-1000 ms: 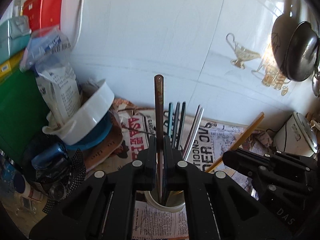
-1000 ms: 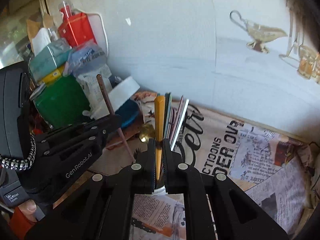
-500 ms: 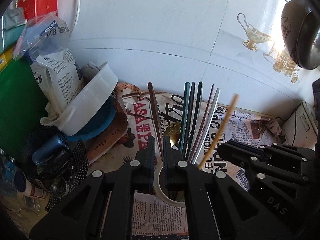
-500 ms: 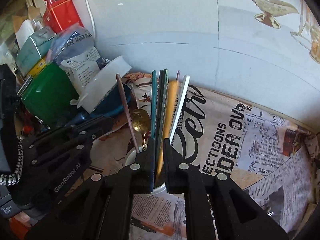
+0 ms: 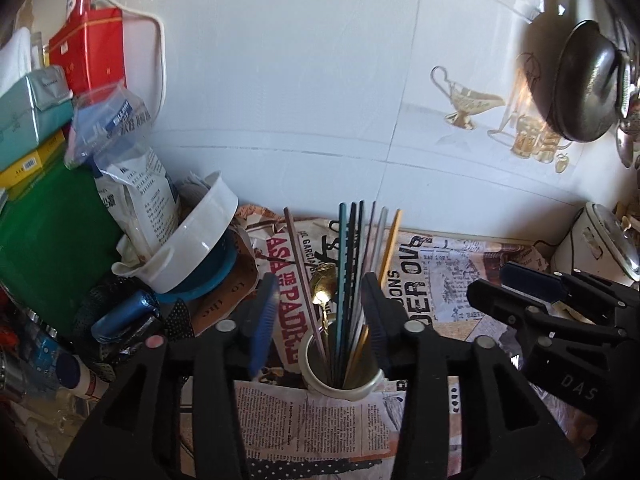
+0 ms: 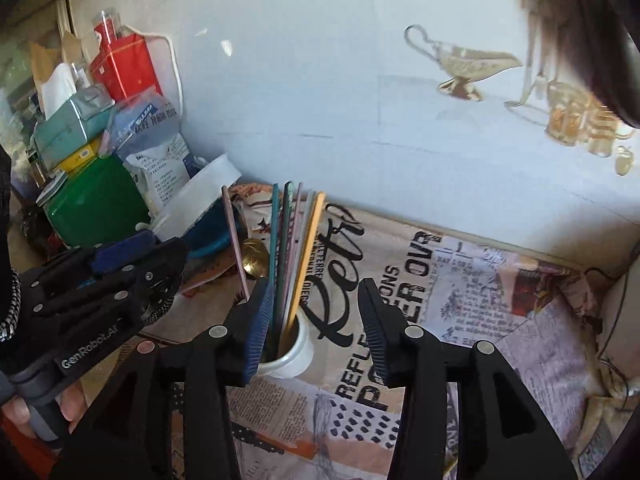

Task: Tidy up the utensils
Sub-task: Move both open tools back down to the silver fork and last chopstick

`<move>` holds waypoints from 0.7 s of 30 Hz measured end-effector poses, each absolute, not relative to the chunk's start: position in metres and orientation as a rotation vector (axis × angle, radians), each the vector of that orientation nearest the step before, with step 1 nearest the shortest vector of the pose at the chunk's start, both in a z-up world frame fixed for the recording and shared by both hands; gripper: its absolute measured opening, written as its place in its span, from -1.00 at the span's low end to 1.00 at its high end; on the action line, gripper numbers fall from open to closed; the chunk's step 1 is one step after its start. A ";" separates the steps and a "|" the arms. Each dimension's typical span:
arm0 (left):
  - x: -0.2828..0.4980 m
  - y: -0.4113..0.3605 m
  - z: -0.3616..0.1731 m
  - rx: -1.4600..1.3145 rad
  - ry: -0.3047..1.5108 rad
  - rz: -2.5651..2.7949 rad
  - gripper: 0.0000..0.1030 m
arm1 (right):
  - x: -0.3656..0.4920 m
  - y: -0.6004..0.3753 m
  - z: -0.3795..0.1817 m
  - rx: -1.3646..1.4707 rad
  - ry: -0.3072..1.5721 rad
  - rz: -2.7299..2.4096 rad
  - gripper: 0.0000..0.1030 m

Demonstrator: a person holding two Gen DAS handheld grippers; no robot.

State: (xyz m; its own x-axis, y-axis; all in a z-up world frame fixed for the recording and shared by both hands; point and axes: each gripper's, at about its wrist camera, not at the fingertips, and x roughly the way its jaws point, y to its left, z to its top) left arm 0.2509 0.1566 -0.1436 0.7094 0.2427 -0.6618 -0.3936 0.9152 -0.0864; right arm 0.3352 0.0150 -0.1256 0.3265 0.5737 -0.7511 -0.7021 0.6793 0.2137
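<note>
A white cup [image 5: 340,380] stands on the newspaper and holds several chopsticks. Among them are a brown one [image 5: 298,264], teal and dark ones [image 5: 343,264] and a yellow one [image 5: 390,240], plus a gold spoon [image 5: 324,280]. My left gripper [image 5: 320,312] hangs just in front of the cup, its jaws opening. The utensils stand between its blue pads [image 5: 262,320] without touching them. To the right my right gripper [image 6: 316,320] is also opening, with nothing in it. In its view the cup [image 6: 294,354] sits beside the left pad, and the yellow chopstick [image 6: 308,248] leans in the cup.
Clutter fills the left: a green box [image 5: 48,232], a red tin [image 5: 92,52], a printed bag [image 5: 140,184] and a tilted white bowl [image 5: 200,236] on a blue one. A dark pan [image 5: 580,80] hangs on the tiled wall. A white appliance [image 5: 592,248] stands far right. Newspaper [image 6: 460,288] lines the counter.
The left gripper let go of the brown chopstick and the right let go of the yellow one. Both now stand in the cup. Both grippers opened and drew back a little.
</note>
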 end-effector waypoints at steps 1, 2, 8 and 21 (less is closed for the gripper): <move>0.248 0.152 -0.139 -0.221 0.689 0.354 0.04 | 0.334 0.008 -0.121 -0.158 0.898 0.827 -0.20; 0.245 0.148 -0.135 -0.213 0.679 0.351 0.10 | 0.333 0.002 -0.119 -0.156 0.888 0.818 -0.19; 0.231 0.118 -0.116 -0.168 0.641 0.321 0.43 | 0.326 -0.034 -0.105 -0.140 0.837 0.748 0.01; 0.255 0.055 -0.141 -0.153 0.722 0.194 0.60 | 0.331 -0.129 -0.124 -0.133 0.901 0.505 0.08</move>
State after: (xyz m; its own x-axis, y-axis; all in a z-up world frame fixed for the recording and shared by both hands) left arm 0.2549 0.0554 -0.1415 0.7337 0.1226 -0.6683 -0.2282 0.9709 -0.0724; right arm 0.3314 -0.1291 -0.1240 0.5126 0.3641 -0.7776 -0.4735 0.8754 0.0977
